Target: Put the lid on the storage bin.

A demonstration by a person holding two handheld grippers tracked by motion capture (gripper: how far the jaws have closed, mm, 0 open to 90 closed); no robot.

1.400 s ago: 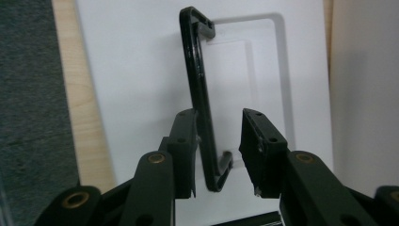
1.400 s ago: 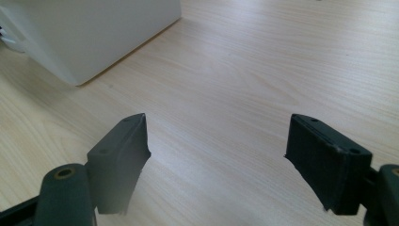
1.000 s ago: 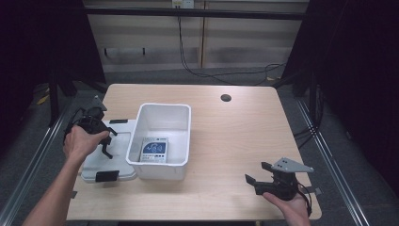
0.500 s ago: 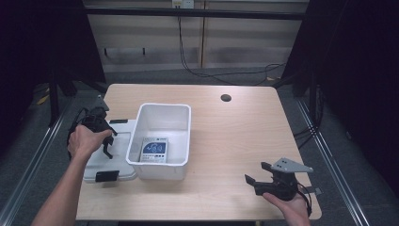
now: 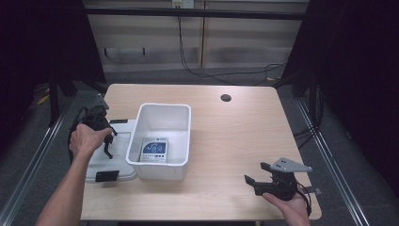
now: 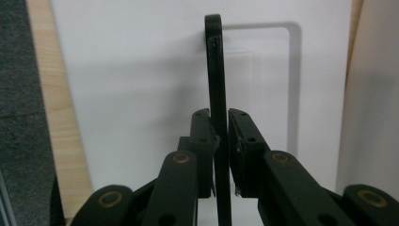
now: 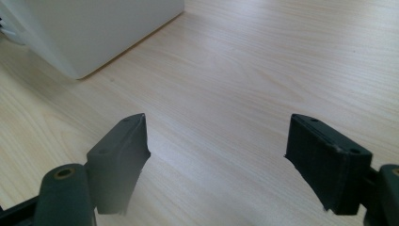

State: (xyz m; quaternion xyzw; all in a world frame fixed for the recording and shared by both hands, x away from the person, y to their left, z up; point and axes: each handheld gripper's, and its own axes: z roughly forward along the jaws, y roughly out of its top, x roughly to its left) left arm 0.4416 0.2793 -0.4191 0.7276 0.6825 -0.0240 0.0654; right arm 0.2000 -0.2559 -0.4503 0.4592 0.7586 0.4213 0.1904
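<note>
A white lid [image 5: 104,162] lies flat on the table, left of a white bin [image 5: 164,107]. My left gripper [image 5: 108,143] reaches down onto the lid. Its jaws have just been closing, and in the left gripper view they [image 6: 219,120] pinch a thin black handle [image 6: 214,70] that stands up from the lid [image 6: 141,70]. The bin holds a blue and white packet [image 5: 154,150]. Near the table's front right, my right gripper [image 5: 255,173] rests low over bare wood. It [image 7: 216,141] is open with nothing between its pads, and the bin's corner [image 7: 94,33] lies ahead of it.
Black latches sit at the lid's near end [image 5: 107,176] and far end [image 5: 118,121]. A round hole [image 5: 226,98] is in the table's far side. Bare wood stretches between the bin and the right gripper. Metal rails run along both table sides.
The left hand has shifted a little over the lid. The right gripper has stayed where it was.
</note>
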